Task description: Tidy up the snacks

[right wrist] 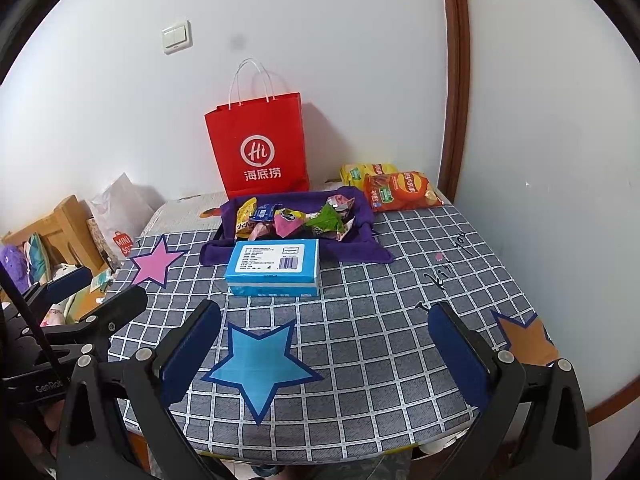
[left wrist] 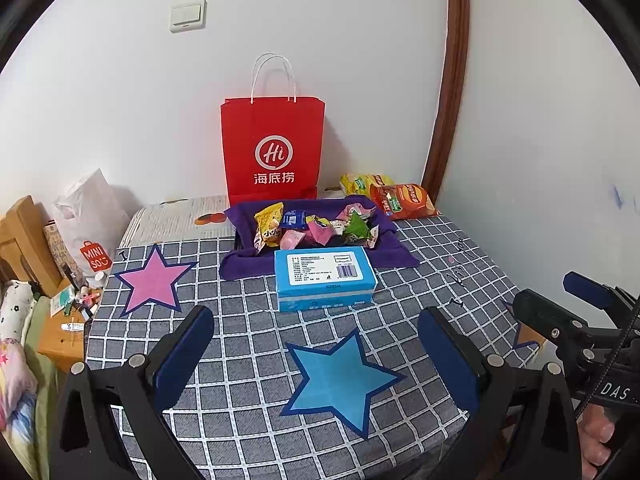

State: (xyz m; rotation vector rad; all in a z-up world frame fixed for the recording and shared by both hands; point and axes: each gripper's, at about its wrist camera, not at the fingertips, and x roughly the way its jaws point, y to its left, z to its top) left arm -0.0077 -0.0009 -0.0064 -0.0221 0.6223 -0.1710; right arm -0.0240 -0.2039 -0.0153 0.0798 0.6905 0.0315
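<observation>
Both your grippers, left gripper (left wrist: 316, 354) & right gripper (right wrist: 324, 354), hang spread wide, holding nothing, over table's near edge. Small snack packets (left wrist: 316, 228) sit heaped in the purple-lined tray (left wrist: 384, 220) mid-table; chip bags (right wrist: 400, 192) lie loose at far-right corner. Fits sorting underway or done, can't tell which.

Snacks (left wrist: 316, 228) in tray (left wrist: 240, 240); tissue box (left wrist: 324, 276) before tray; paper bag (left wrist: 274, 148) behind; chip bags (left wrist: 404, 200) right

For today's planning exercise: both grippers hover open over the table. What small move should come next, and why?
Probably advance the right gripper toward the orange chip bag: it and the yellow bag lie outside the purple-lined tray, at the right rear.
</observation>
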